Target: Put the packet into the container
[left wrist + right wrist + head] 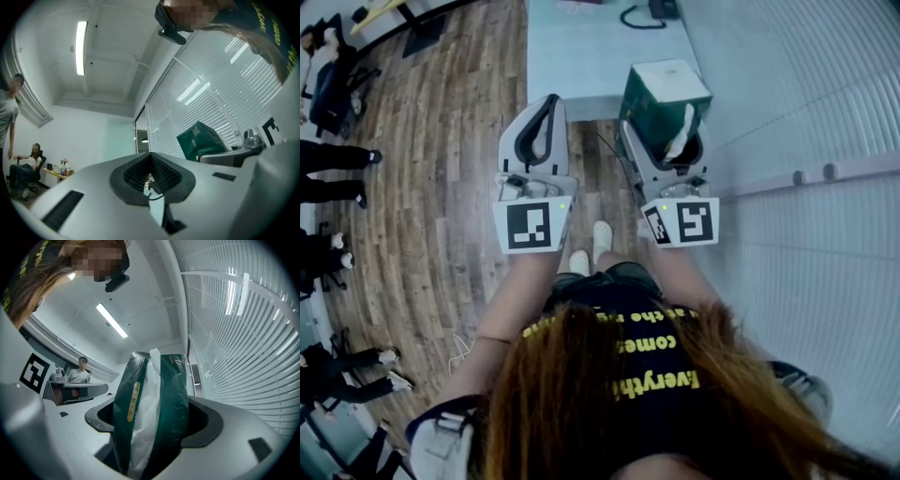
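One packet (pixel 662 98) gripped by right tool (pixel 667 142); left tool (pixel 546 117) closed

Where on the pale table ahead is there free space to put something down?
The table is bare on its left and middle, from its left edge to the green packet held in the right gripper. The far right corner is taken by a black cable.

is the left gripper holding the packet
No, the green packet is clamped in the right gripper, while the left gripper has its jaws together on nothing.
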`<state>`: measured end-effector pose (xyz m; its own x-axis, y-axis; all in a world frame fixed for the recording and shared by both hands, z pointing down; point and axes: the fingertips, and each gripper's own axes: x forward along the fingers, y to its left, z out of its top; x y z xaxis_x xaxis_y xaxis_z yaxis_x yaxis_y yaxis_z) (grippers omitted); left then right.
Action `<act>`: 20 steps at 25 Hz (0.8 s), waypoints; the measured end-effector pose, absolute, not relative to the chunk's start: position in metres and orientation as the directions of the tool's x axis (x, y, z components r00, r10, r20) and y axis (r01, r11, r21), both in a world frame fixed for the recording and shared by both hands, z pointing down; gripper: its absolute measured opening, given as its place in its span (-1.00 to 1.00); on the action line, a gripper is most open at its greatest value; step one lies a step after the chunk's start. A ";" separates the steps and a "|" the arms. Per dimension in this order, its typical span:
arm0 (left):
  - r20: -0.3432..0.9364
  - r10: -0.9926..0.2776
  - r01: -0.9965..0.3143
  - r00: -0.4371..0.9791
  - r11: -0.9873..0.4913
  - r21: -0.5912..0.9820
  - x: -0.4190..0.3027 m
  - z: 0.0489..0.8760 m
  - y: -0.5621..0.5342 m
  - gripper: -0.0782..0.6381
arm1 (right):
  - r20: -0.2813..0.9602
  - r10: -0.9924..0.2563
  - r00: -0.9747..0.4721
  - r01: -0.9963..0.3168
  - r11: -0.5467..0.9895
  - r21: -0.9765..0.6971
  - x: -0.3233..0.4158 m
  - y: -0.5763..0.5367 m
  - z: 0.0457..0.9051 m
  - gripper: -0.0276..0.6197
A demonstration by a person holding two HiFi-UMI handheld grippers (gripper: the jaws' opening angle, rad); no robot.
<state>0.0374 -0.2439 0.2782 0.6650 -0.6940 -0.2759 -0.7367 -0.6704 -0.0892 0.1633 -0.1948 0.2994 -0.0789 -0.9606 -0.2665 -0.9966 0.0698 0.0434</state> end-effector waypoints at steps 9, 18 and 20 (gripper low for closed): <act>-0.303 -0.698 -0.751 0.649 -0.651 -0.108 0.078 0.267 -0.271 -0.78 | -0.291 -0.949 -0.123 -0.992 0.111 0.060 0.196 -0.230 0.289 0.25; -0.291 -0.726 -0.778 0.623 -0.614 -0.133 0.102 0.270 -0.287 -0.78 | -0.306 -0.935 -0.182 -0.983 0.171 0.061 0.219 -0.255 0.287 0.25; -0.290 -0.731 -0.782 0.617 -0.609 -0.132 0.106 0.270 -0.292 -0.78 | -0.305 -0.932 -0.194 -0.981 0.184 0.062 0.221 -0.260 0.285 0.25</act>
<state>0.1060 -0.2923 0.2696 0.6175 -0.7311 -0.2901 -0.7825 -0.6086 -0.1317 0.2214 -0.2600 0.2854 -0.1942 -0.9322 -0.3053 -0.9810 0.1842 0.0617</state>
